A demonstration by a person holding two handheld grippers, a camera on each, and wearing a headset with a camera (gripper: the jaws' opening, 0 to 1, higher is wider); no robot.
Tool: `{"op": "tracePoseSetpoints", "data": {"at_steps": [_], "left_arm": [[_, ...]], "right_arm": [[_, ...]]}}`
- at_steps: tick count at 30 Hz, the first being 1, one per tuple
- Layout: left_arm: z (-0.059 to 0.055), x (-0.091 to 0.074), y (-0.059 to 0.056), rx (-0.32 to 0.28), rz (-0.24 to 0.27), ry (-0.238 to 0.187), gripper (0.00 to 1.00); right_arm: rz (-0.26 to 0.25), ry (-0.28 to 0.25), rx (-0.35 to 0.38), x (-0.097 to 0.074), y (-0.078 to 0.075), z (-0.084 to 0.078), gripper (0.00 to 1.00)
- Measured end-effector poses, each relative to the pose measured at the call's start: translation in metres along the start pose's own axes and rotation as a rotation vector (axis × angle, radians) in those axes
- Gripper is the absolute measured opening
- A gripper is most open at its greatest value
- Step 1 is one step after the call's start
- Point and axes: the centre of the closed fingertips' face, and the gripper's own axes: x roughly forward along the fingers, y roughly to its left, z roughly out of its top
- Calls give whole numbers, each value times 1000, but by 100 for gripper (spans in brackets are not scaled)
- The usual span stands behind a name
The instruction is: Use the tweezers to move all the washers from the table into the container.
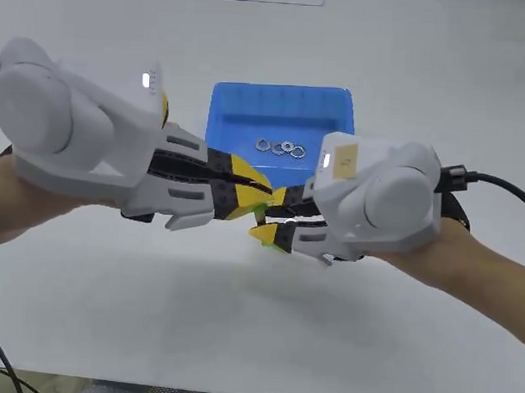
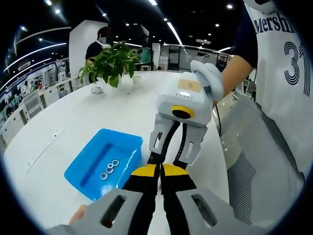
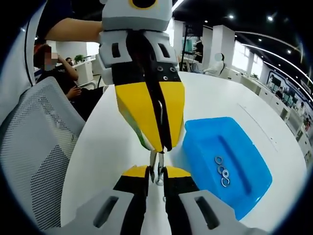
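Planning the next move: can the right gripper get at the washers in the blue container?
Probably yes: the container is open-topped beside the right gripper, washers uncovered, though the left gripper meets it tip to tip.

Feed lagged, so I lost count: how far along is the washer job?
Done: several washers lie in the blue container. In hand: the left tool is shut on the tweezers, whose tips reach between the jaws of the right tool; whether they carry a washer is too small to tell. Left: the table under the tools is hidden, so unconfirmed.

Left hand-held gripper point(image 1: 264, 195), right hand-held gripper point(image 1: 263, 232), tips meeting, both jaws seemingly closed
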Motion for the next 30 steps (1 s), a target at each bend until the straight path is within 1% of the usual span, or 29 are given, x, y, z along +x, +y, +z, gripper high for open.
{"op": "tracePoseSetpoints", "data": {"at_steps": [4, 9, 10, 13, 16, 20, 21, 26, 30], "left_arm": [[0, 0, -1, -3, -5, 0, 6], [1, 1, -1, 3, -2, -4, 6], [1, 2, -2, 5, -4, -4, 6], [1, 2, -2, 6, -6, -1, 6], [0, 1, -2, 8, -4, 3, 6], [-1, -1, -2, 26, 7, 10, 6], [-1, -2, -3, 14, 3, 9, 6], [-4, -1, -3, 9, -2, 17, 6], [-2, -1, -2, 3, 0, 10, 6]], "right_arm": [[-2, -12, 1, -5, 0, 2, 14], [-16, -35, 19, -9, -4, 7, 14], [-14, -34, 18, -9, -3, 7, 14], [-20, -31, -26, -8, -1, 7, 11], [-17, -34, -19, -7, -1, 8, 11], [-29, -34, -45, -7, -2, 9, 11], [-26, -35, -43, -7, -2, 9, 11], [-13, -27, -28, -5, 0, 7, 12], [-15, -32, -19, -6, -1, 7, 12]]}}
